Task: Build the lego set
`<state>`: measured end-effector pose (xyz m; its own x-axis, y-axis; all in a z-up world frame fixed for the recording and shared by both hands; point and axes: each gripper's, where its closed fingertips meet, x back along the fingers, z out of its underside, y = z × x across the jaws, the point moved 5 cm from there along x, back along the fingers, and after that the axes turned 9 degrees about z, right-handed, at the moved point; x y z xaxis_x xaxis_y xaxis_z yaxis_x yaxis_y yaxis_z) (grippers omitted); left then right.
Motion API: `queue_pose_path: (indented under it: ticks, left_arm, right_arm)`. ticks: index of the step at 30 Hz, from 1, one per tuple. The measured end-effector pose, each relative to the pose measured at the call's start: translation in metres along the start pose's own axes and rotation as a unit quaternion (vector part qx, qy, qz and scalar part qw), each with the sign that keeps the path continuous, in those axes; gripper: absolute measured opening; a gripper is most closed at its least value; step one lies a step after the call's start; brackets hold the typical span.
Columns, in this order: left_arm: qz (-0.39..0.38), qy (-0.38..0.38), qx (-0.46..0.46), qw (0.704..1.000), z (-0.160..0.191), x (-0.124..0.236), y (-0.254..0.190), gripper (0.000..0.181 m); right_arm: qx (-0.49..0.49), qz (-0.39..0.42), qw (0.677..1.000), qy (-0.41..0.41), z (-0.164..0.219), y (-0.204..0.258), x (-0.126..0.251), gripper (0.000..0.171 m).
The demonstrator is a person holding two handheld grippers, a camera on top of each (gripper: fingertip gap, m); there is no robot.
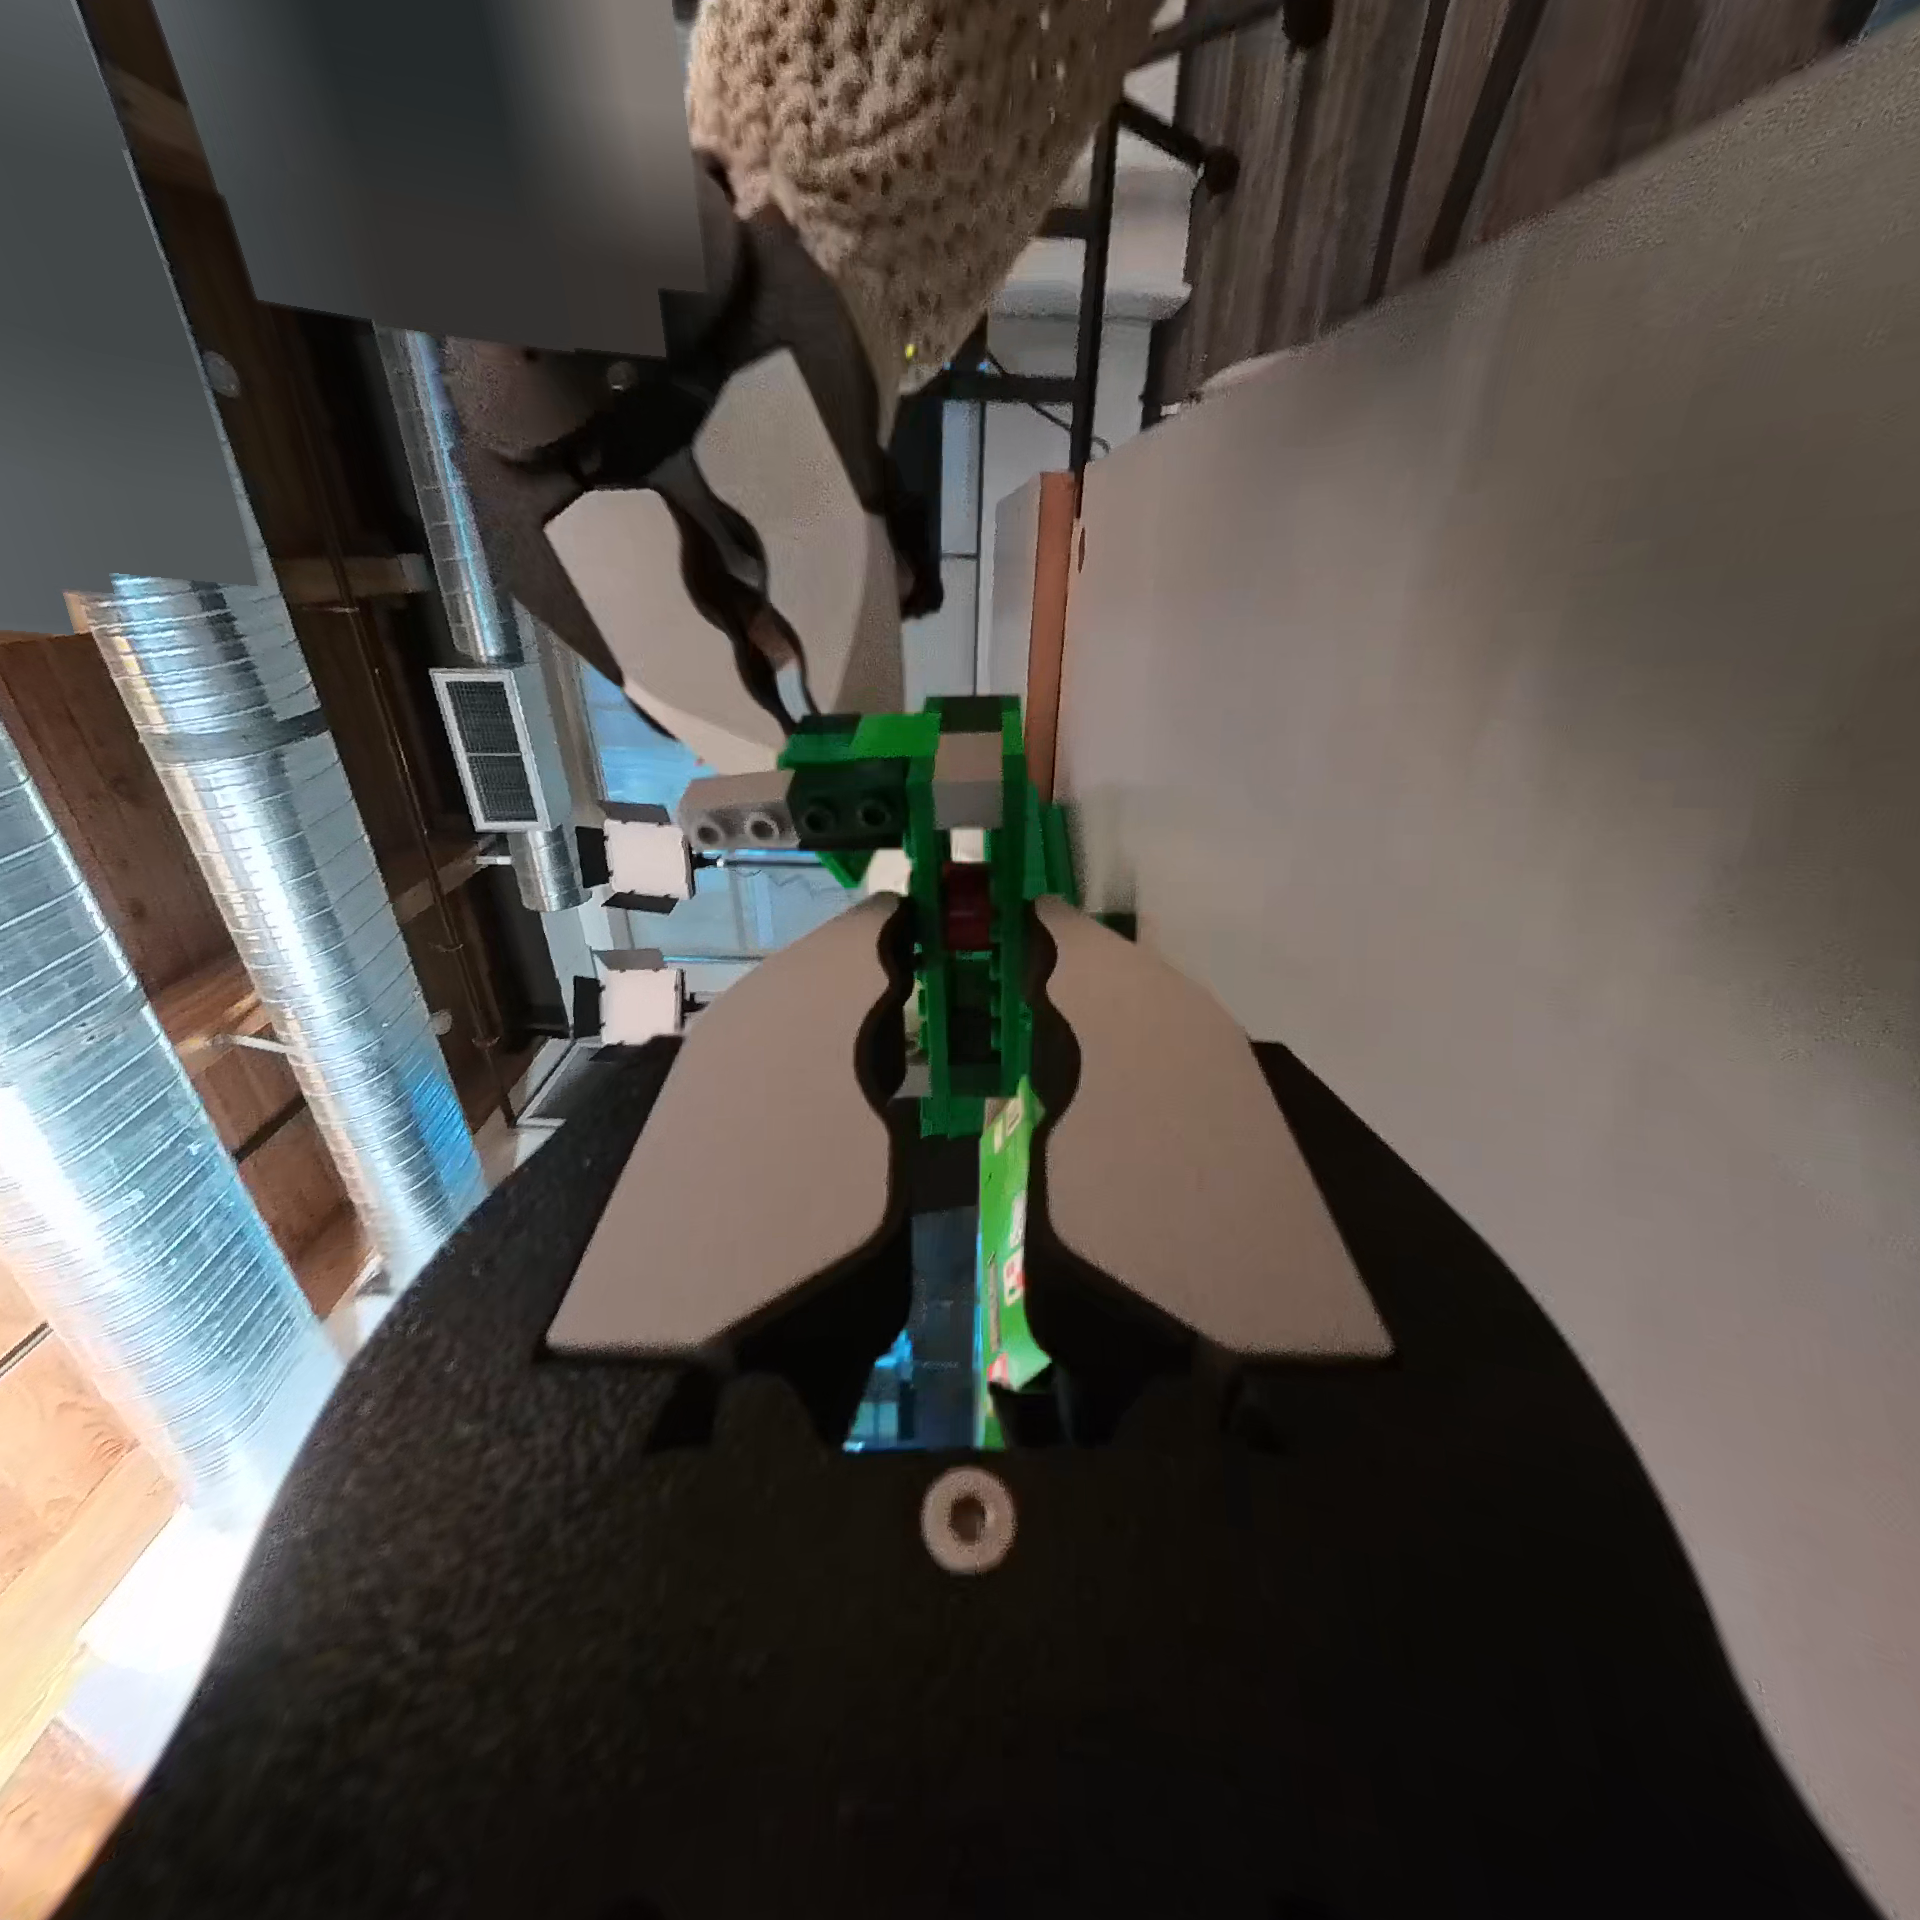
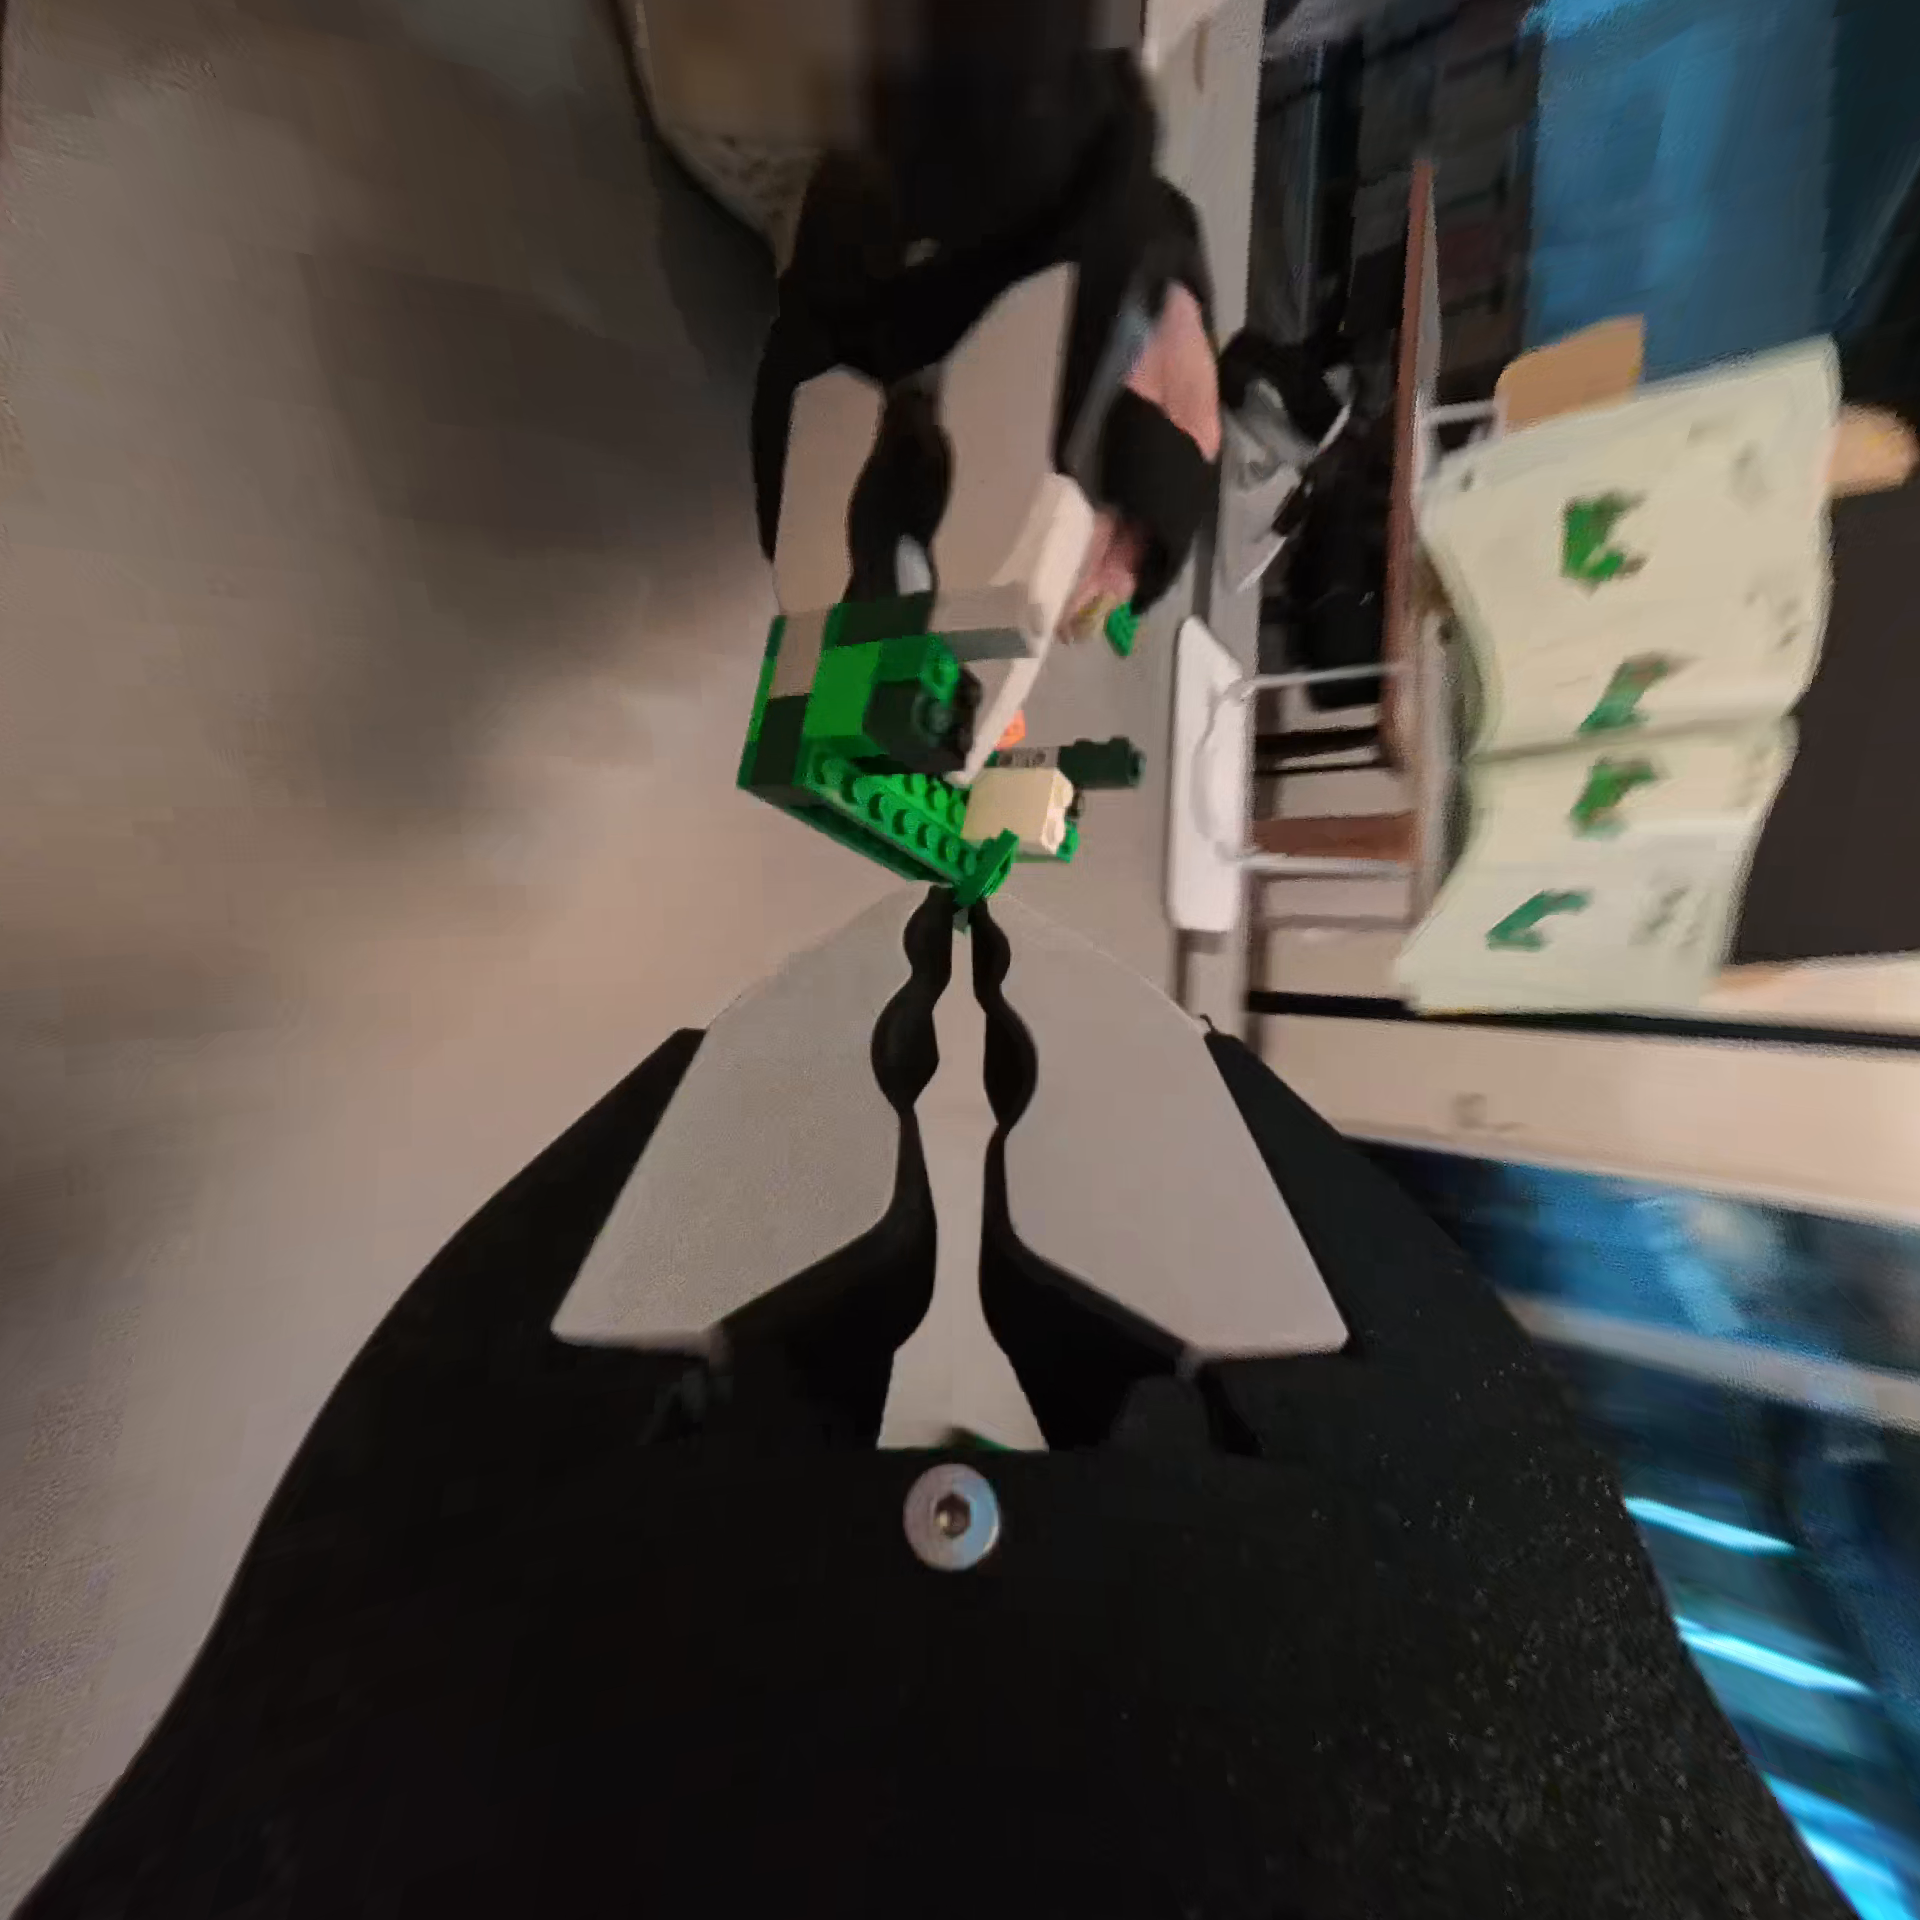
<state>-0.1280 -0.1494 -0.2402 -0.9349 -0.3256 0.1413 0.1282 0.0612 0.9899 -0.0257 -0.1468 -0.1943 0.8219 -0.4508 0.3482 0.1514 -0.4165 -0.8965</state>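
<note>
A green Lego model point(image 1: 883, 748) with grey and dark green bricks is held in the air between both grippers. My left gripper point(image 1: 966, 914) is shut on the model's body, which fills the gap between its fingers. In the right wrist view the left gripper point(image 2: 894, 623) clamps the model point(image 2: 831, 707) from above. My right gripper point(image 2: 961, 914) is shut on the edge of the model's studded green plate point(image 2: 914, 821), beside a cream brick point(image 2: 1023, 810). In the left wrist view the right gripper point(image 1: 800, 712) meets the model's far end near a light grey brick point(image 1: 732, 816).
Both views are turned sideways. A white table point(image 1: 1455, 831) lies beside the model. An open instruction booklet point(image 2: 1621, 675) stands on a holder, with a white tray point(image 2: 1205, 779) and loose bricks point(image 2: 1101, 764) near it. A green printed sheet point(image 1: 1013, 1247) lies below my left gripper.
</note>
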Motion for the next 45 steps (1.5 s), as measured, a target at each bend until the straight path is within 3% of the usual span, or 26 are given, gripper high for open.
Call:
queue_pose_path:
  ticks: [3,6,9,12,17,23,29,36,40,45]
  left_arm:
    - [-0.008,0.031,-0.019,0.999,0.009,-0.002,-0.004,0.018]
    - [-0.009,0.04,-0.034,0.999,0.012,-0.003,-0.007,0.019]
    - [-0.01,0.04,-0.04,0.998,0.011,-0.004,-0.008,0.018]
    - [-0.012,0.039,-0.042,0.998,0.01,-0.004,-0.008,0.018]
    - [-0.013,0.036,-0.046,0.998,0.008,-0.005,-0.008,0.018]
    - [-0.011,0.031,-0.048,0.998,0.006,-0.006,-0.009,0.018]
    - [-0.008,0.032,-0.04,0.999,0.008,-0.007,-0.009,0.019]
    - [-0.016,0.033,-0.009,0.999,0.013,-0.007,-0.005,0.018]
    - [-0.02,0.044,0.01,0.999,0.02,-0.004,0.003,0.018]
    - [-0.015,0.062,0.057,0.996,0.031,0.002,0.024,0.018]
  right_arm:
    - [-0.244,-0.073,0.966,-0.038,0.001,-0.007,0.003,0.003]
    - [-0.478,-0.174,0.858,-0.075,-0.003,-0.019,0.004,0.003]
    - [-0.615,-0.291,0.729,-0.072,-0.007,-0.022,0.0,0.003]
    - [-0.661,-0.353,0.662,-0.03,-0.007,-0.016,-0.008,0.003]
    - [-0.681,-0.419,0.6,0.016,-0.004,-0.011,-0.014,0.003]
    - [-0.68,-0.462,0.567,0.045,-0.002,-0.01,-0.02,0.004]
    - [-0.677,-0.472,0.56,0.073,0.004,-0.012,-0.025,0.009]
    - [-0.659,-0.442,0.602,0.091,0.006,-0.023,-0.025,0.026]
    - [-0.623,-0.381,0.68,0.074,0.008,-0.032,-0.022,0.031]
    - [-0.443,-0.151,0.883,0.039,0.002,-0.058,-0.009,0.04]
